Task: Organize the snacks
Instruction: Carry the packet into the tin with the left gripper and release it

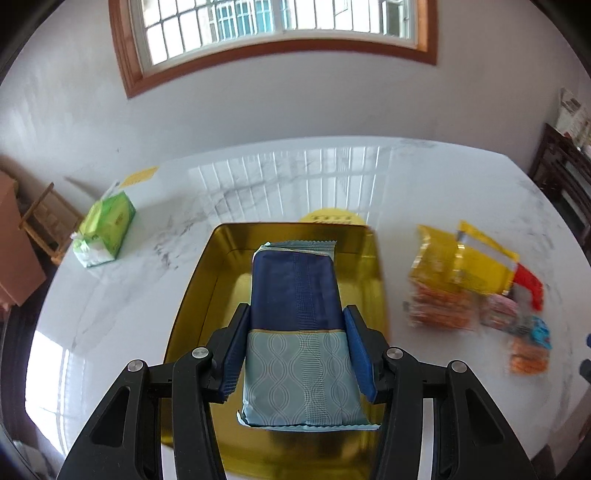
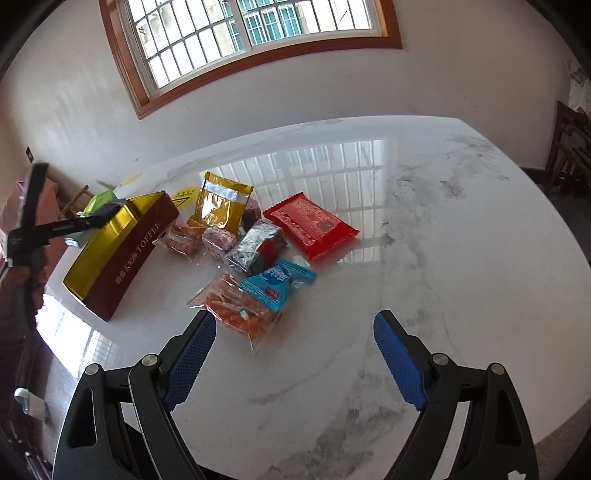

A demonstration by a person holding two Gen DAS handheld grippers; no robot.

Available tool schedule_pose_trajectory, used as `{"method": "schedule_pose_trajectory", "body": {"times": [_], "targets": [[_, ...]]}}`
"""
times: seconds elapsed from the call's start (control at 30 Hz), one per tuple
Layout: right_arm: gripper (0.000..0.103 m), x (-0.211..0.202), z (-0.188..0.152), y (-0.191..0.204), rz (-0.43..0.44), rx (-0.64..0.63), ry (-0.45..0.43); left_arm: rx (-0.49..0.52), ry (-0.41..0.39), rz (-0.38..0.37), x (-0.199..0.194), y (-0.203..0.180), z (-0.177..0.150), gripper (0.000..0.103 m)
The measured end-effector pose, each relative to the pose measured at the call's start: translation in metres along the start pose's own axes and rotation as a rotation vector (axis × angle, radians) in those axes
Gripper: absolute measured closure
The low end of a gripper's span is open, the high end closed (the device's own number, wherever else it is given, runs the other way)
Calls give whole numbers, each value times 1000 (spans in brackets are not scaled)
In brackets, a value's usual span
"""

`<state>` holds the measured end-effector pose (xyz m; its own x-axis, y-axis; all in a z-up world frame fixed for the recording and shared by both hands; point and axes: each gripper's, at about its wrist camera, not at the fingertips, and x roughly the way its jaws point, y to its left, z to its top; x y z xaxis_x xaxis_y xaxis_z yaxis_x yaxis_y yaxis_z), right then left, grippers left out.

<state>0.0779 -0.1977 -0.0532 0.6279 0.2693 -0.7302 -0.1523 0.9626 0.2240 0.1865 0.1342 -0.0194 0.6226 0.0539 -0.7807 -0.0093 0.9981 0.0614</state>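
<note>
The left gripper [image 1: 295, 343] was clamped on a blue snack packet [image 1: 295, 295], held above the open gold-lined tin [image 1: 192, 295]; the step in hand was stowing it, and the next move would call for lowering it and releasing. The right gripper [image 2: 295, 354] stood apart and empty over the marble table [image 2: 424, 240]. Only the right wrist view showed the remaining loose snacks [image 2: 258, 251] clearly, lying beside the tin.

place: home dining room | cues: marble table [image 2: 406, 229], barred window [image 2: 240, 33], wooden chair [image 2: 569, 147]
</note>
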Motion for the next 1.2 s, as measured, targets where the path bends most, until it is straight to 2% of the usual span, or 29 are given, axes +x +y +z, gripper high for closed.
{"method": "schedule_pose_trajectory", "body": {"times": [0.13,0.27,0.43,0.6,0.73,0.8,0.87,1.1,1.2], "targets": [[20,11,4,3,30,7,28,-5,48,27,31,12,4,52],[27,22,10,9,43,1,58,-17,94,33,57,20,3,52],[35,41,19,4,65,64,110,-48,145,25,83,30,1,52],[36,55,29,7,45,78,140,-45,191,20,97,32,-3,51],[41,66,32,9,33,100,173,6,179,59,94,26,-3,46],[51,71,33,9,21,105,185,10,171,78,91,26,-4,37],[61,78,33,7,19,128,212,6,142,86,84,28,-4,34],[68,86,36,2,-14,152,238,-32,24,48,44,38,0,25],[77,87,37,-4,-3,170,243,-70,-10,25,26,46,0,25]]}}
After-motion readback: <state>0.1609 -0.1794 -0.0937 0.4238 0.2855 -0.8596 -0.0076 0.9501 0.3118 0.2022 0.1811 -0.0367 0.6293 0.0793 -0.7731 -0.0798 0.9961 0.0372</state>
